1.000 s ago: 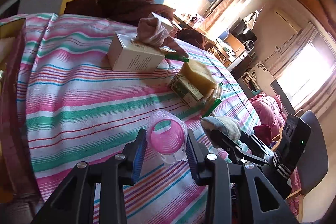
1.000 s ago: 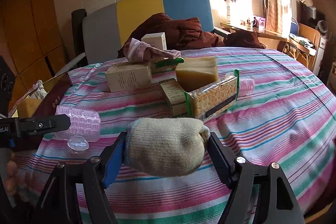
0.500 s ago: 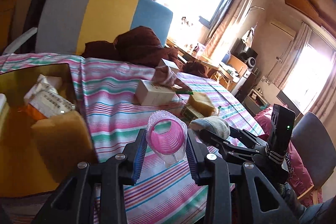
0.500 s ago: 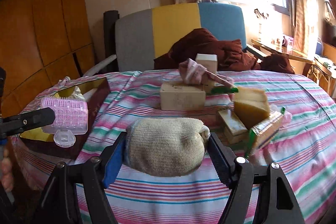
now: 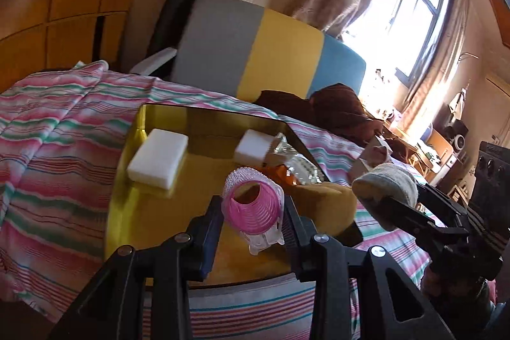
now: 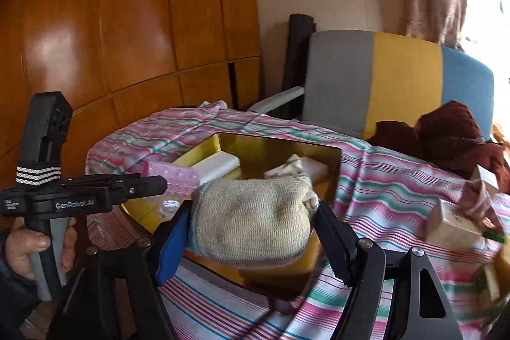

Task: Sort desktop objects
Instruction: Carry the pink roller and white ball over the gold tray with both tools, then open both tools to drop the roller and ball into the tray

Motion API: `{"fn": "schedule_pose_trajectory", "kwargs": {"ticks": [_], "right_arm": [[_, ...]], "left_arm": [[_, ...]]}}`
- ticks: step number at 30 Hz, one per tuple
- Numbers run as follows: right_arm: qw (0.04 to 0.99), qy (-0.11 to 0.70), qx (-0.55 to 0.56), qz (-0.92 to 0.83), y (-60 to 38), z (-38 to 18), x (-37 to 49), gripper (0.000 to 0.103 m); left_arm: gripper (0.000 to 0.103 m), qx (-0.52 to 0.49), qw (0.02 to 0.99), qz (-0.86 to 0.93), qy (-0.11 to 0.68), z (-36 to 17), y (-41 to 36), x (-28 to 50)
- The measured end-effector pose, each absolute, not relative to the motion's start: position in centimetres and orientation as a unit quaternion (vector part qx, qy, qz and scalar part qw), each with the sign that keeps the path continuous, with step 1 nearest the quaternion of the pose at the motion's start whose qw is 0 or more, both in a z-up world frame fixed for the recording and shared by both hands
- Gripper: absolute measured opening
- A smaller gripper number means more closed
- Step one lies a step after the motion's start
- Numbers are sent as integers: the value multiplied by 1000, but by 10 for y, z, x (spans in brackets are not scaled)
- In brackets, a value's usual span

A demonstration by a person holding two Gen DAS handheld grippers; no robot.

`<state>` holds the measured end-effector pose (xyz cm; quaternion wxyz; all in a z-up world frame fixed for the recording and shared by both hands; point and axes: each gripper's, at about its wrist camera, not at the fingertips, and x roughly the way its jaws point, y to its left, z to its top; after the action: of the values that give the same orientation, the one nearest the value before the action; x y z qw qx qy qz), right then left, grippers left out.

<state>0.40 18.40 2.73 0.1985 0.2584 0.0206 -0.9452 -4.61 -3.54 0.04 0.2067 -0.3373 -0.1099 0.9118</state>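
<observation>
The striped tablecloth (image 5: 57, 155) covers everything under both tongs, with the gold tray (image 5: 134, 155) sitting right ahead of them, two white blocks (image 5: 157, 158) already inside. The right gripper (image 6: 251, 222) is pinching the rolled beige sock (image 6: 255, 222) across its middle, just above the tray's near corner. Soft and light, so it squashes rather than slips; mid-body looks like the right place to hold. The left gripper (image 5: 253, 214) is clamped on the pink hair roller (image 5: 251, 207), hanging over the tray's near end. That's hollow plastic, so probably crushable if squeezed hard. The crinkly packets past the roller are half hidden, and I can't tell what they are.
</observation>
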Motion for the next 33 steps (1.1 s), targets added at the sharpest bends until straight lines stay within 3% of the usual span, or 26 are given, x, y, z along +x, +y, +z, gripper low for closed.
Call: {"fn": "schedule_pose_trajectory", "kwargs": {"ticks": [12,20,24,33], "right_arm": [[240,45,318,-916,112,-9,-48,76],[244,34,346,-905,106,-25,-60,81],[248,25,335,-908,110,-22,-56,84],[217,-17,275,-937,156,11,-26,85]], "left_arm": [[36,-361,166,911,-109,-30,-82,-64],[37,-370,163,907,-116,-40,-86,-64],[45,-369,163,907,-119,-40,-85,-62],[46,-344,148,917,-134,-23,-94,-54]]}}
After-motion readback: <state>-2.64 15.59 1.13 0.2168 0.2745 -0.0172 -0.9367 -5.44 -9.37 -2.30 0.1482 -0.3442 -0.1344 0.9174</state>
